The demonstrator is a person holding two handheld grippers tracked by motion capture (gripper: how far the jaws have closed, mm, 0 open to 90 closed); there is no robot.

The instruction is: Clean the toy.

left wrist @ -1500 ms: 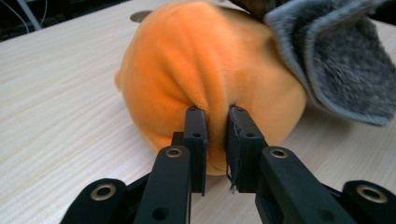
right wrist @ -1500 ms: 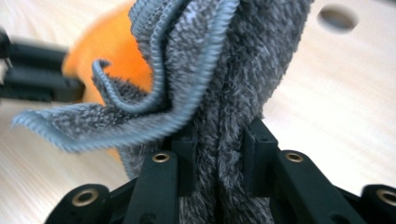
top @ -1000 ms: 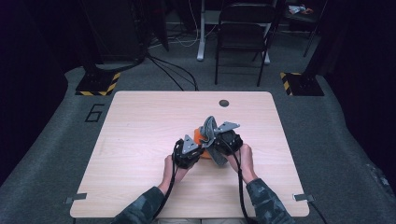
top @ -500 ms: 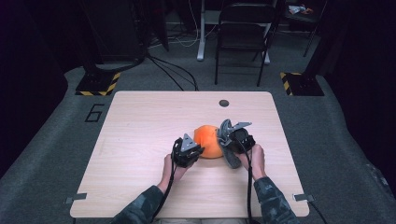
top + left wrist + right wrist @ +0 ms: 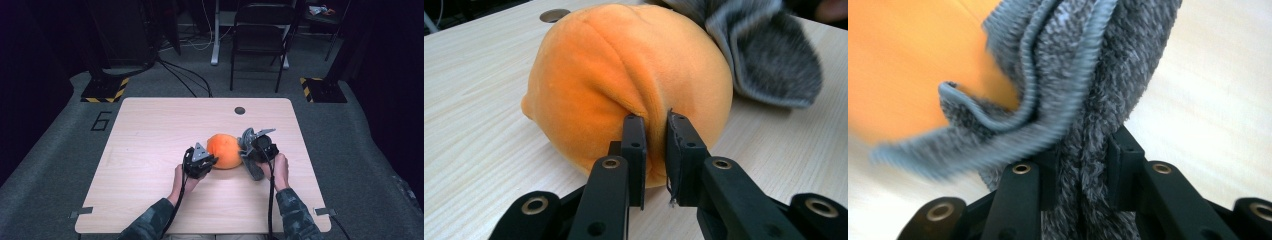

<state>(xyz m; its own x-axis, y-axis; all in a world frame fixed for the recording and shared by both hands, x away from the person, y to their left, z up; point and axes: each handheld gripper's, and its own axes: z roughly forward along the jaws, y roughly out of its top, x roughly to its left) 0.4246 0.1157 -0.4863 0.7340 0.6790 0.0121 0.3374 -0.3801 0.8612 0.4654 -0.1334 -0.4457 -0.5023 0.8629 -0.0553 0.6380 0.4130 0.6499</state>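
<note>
1. Nearest the table's (image 5: 150, 125) front edge: two camouflage sleeves (image 5: 295, 217) coming up from the bottom of the high view, a hand (image 5: 278, 170) behind each gripper.
2. Left gripper (image 5: 655, 145): jaws nearly together, pinching a small fold of the orange plush (image 5: 624, 75) at its near, lower side; in the high view, left gripper (image 5: 206, 162) touching the plush's (image 5: 224, 151) left front.
3. Right gripper (image 5: 1083, 165): jaws clamped on a bunched grey cloth (image 5: 1083, 90), knitted on one face and fuzzy on the other, its folds rising out between the jaws; in the high view, right gripper (image 5: 247, 150) just right of the plush.
4. Plush: round, with a seam down its middle, resting on the table a little right of centre, between the two grippers, closer to the front edge than to the far one.
5. Cloth, in the left gripper view (image 5: 769, 55): lying against the plush's far right side, spreading onto the wood; in the right gripper view, blurred orange showing behind its upper left.
6. Farther back, near the far edge, right of the middle: a small round dark hole (image 5: 240, 110) in the tabletop.
7. Beyond the table, on the grey floor: a dark folding chair (image 5: 262, 35), loose cables (image 5: 185, 75), and black-and-yellow striped blocks (image 5: 104, 92) off the far corners.
</note>
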